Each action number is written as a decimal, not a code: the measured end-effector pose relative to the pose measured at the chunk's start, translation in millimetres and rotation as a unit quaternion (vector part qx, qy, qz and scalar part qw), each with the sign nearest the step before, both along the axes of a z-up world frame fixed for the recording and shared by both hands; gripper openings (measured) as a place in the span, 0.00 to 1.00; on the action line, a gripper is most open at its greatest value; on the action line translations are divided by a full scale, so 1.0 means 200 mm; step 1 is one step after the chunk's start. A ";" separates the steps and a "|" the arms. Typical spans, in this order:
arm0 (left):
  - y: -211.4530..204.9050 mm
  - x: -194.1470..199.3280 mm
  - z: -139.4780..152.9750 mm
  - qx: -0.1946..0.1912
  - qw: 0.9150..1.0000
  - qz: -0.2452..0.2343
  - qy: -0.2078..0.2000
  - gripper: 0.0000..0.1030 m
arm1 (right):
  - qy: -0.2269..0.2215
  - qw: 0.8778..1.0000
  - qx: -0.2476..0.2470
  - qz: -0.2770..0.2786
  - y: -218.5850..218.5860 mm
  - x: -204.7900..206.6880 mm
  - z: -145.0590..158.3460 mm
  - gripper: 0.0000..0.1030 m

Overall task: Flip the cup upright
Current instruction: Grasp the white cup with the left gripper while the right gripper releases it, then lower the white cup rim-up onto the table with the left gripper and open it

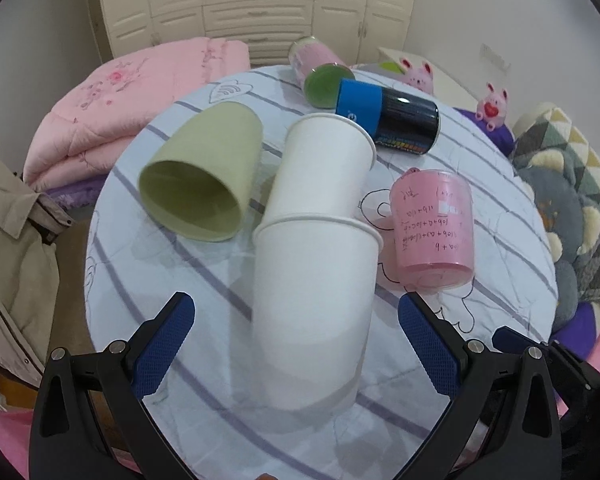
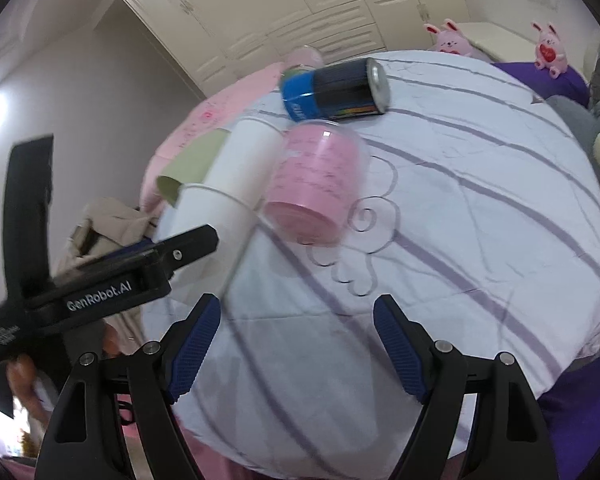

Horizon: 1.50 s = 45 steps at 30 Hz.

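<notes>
Several cups lie on their sides on a round table with a striped white cloth [image 1: 204, 296]. A white paper cup [image 1: 314, 304] lies nearest, bottom toward me, between the fingers of my open left gripper [image 1: 296, 340], which does not touch it. A second white cup [image 1: 324, 168] lies behind it. A green cup [image 1: 204, 176] lies at the left, a pink cup [image 1: 434, 228] at the right. My right gripper [image 2: 298, 344] is open and empty over the cloth [image 2: 460, 220], short of the pink cup [image 2: 316, 184]. The left gripper's body [image 2: 112, 276] shows at its left.
A blue-and-black can [image 1: 388, 116] and a green-bottomed glass [image 1: 324, 84] lie at the table's far side. A pink quilt [image 1: 112, 108] is behind left, a beige jacket [image 1: 12, 248] at the left, cushions and pink plush toys [image 1: 492, 106] at the right.
</notes>
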<state>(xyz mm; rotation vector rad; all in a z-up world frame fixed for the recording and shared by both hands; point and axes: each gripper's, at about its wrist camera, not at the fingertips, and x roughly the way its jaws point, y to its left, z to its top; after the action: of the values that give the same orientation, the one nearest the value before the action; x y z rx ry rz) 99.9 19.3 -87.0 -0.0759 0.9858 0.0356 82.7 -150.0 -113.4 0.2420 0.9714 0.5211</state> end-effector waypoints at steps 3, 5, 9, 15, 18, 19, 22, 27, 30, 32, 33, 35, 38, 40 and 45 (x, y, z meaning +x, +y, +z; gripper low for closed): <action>-0.03 0.03 -0.02 0.007 1.000 -0.002 0.008 1.00 | -0.002 1.000 -0.026 -0.005 -0.01 0.01 -0.01 0.78; -0.04 0.05 -0.03 0.009 1.000 -0.003 0.010 1.00 | -0.009 0.999 -0.038 -0.005 0.00 0.03 -0.02 0.78; -0.06 0.08 -0.05 0.004 1.000 -0.005 0.016 1.00 | -0.019 0.998 -0.066 -0.011 0.03 0.07 -0.03 0.78; -0.06 0.12 -0.05 0.002 1.000 0.000 0.014 0.99 | -0.019 0.998 -0.064 -0.010 0.03 0.08 -0.04 0.78; -0.06 0.12 -0.05 0.004 1.000 -0.001 0.011 0.86 | -0.019 0.998 -0.062 -0.010 0.03 0.09 -0.04 0.78; -0.05 0.12 -0.05 0.006 1.000 0.000 0.013 0.81 | -0.019 0.998 -0.061 -0.010 0.03 0.09 -0.04 0.78; -0.03 0.12 -0.06 0.008 1.000 0.003 0.017 0.72 | -0.018 0.998 -0.061 -0.010 0.03 0.10 -0.04 0.78; 0.04 0.09 -0.03 -0.017 1.000 0.013 0.002 0.68 | -0.019 0.998 -0.061 -0.006 0.05 0.09 -0.04 0.78; 0.06 0.05 -0.02 -0.022 1.000 0.014 -0.007 0.68 | -0.020 0.998 -0.060 -0.002 0.07 0.09 -0.04 0.78; 0.07 0.03 0.00 -0.026 1.000 0.012 -0.010 0.68 | -0.021 0.998 -0.054 0.004 0.08 0.08 -0.03 0.78; 0.08 0.02 0.00 -0.027 0.999 0.011 -0.012 0.68 | -0.020 0.998 -0.051 0.008 0.09 0.08 -0.03 0.78; 0.09 0.00 0.02 -0.036 0.999 0.011 -0.023 0.68 | -0.020 0.999 -0.046 0.012 0.10 0.08 -0.03 0.78; 0.10 -0.03 0.06 -0.046 0.998 0.010 -0.047 0.68 | -0.024 0.999 -0.032 0.029 0.12 0.06 -0.02 0.78; 0.10 -0.05 0.08 -0.050 0.997 0.010 -0.063 0.68 | -0.028 0.999 -0.027 0.038 0.13 0.05 -0.02 0.78; 0.08 -0.07 0.10 -0.050 0.996 -0.002 -0.078 0.68 | -0.039 0.997 -0.052 0.042 0.17 0.03 -0.02 0.78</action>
<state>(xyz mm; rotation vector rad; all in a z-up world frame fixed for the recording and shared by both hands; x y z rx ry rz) 86.5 35.4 -66.4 -0.1670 0.8304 -0.0236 87.9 -115.1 -117.0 0.0877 0.9327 0.5516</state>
